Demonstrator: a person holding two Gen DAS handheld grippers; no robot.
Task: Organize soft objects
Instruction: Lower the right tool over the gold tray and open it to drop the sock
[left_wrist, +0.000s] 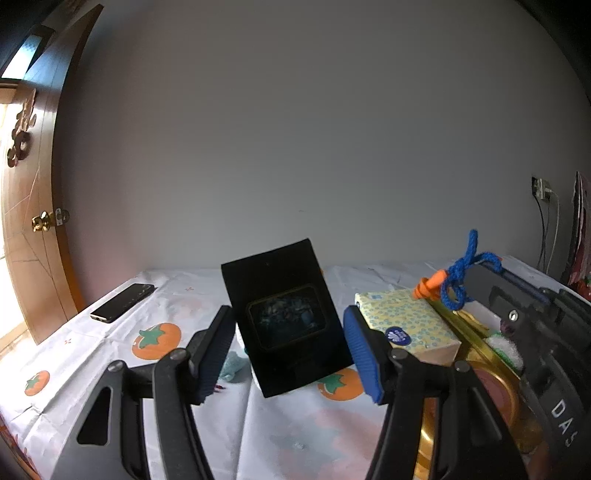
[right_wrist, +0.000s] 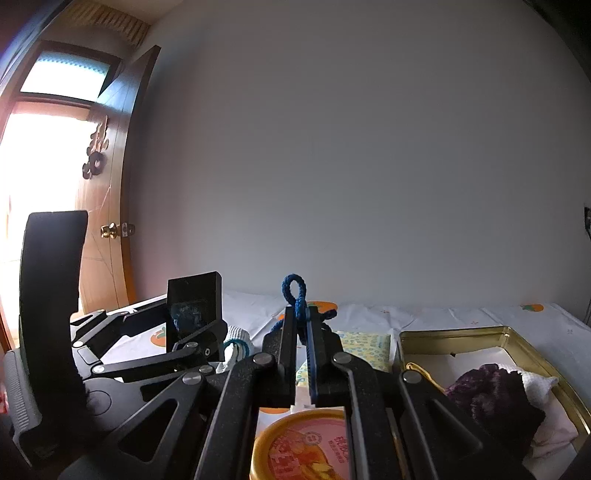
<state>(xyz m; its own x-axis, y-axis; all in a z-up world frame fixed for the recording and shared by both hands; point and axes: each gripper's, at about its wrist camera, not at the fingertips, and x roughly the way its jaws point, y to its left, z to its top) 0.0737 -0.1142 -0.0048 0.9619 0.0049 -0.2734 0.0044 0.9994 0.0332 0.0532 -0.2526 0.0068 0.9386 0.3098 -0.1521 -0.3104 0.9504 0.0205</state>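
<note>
A black package with a clear window (left_wrist: 288, 325) hangs tilted above the table, and my left gripper (left_wrist: 290, 354) is shut on its sides. The same package (right_wrist: 194, 314) shows at the left of the right wrist view. My right gripper (right_wrist: 301, 314) is shut on a blue braided cord (right_wrist: 295, 295), whose loop sticks up above the fingertips. In the left wrist view the blue cord (left_wrist: 458, 280) has an orange piece (left_wrist: 428, 286) knotted to it. An open gold tin (right_wrist: 517, 332) holds a dark purple knit item (right_wrist: 495, 395) and white and pink cloth.
A yellow dotted tissue pack (left_wrist: 402, 321) lies beside the tin. A round orange lid (right_wrist: 306, 443) sits under my right gripper. A white and teal fabric piece (right_wrist: 236, 339) lies on the tomato-print tablecloth (left_wrist: 110, 350), and a phone (left_wrist: 122, 302) lies far left. A wall stands behind.
</note>
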